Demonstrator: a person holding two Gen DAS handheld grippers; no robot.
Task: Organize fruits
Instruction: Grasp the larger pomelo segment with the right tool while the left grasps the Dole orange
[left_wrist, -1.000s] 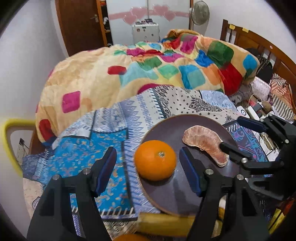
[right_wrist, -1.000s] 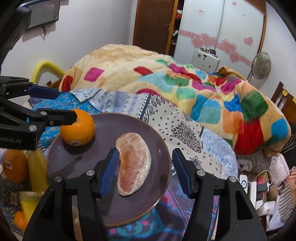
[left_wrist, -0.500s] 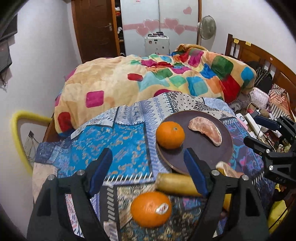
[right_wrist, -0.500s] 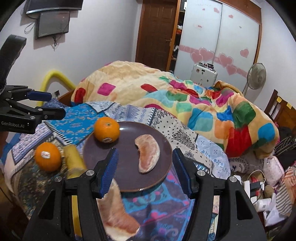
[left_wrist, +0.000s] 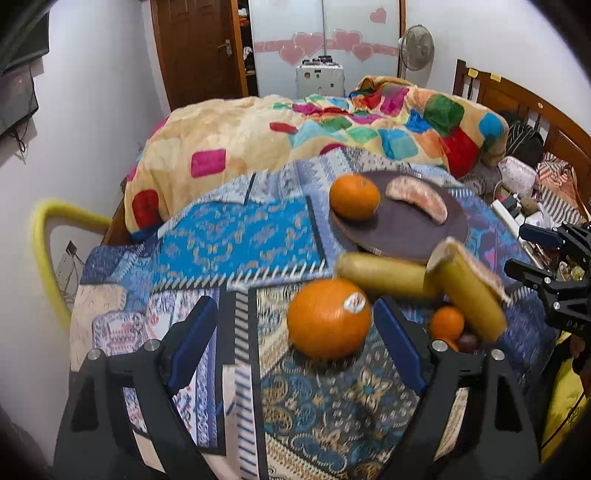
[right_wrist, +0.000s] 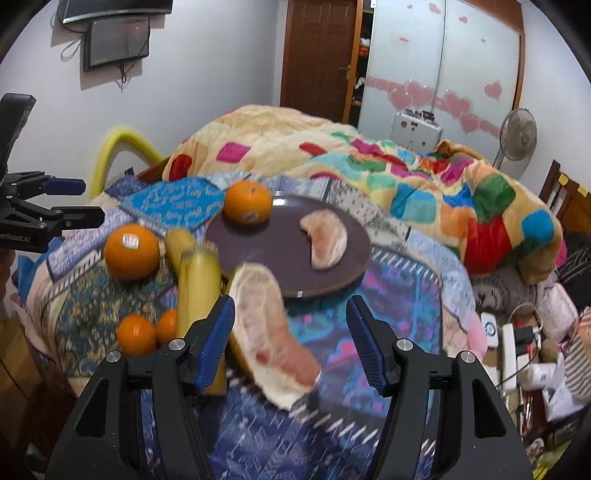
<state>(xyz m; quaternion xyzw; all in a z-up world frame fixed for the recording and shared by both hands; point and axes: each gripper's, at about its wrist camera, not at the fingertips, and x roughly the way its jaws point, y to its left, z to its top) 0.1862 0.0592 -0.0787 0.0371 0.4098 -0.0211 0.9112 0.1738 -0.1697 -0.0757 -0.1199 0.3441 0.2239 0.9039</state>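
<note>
Already plated — one orange (left_wrist: 354, 196) and a pomelo segment (left_wrist: 417, 198); other fruit waits on the cloth as both grippers (left_wrist: 295, 343) (right_wrist: 290, 341) hover, fingers apart — the left's just widened, nothing pinched.

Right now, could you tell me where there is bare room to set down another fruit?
The plate has bare room between its orange and pomelo segment. The blue cloth left of the plate is free. It is crowded around the stickered orange.

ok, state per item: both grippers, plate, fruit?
left gripper: open, empty; fingers just widened
right gripper: open, empty
plate: holds one orange and one pomelo wedge
stickered orange: on the cloth, off plate
unpeeled pomelo wedge: off plate
</note>
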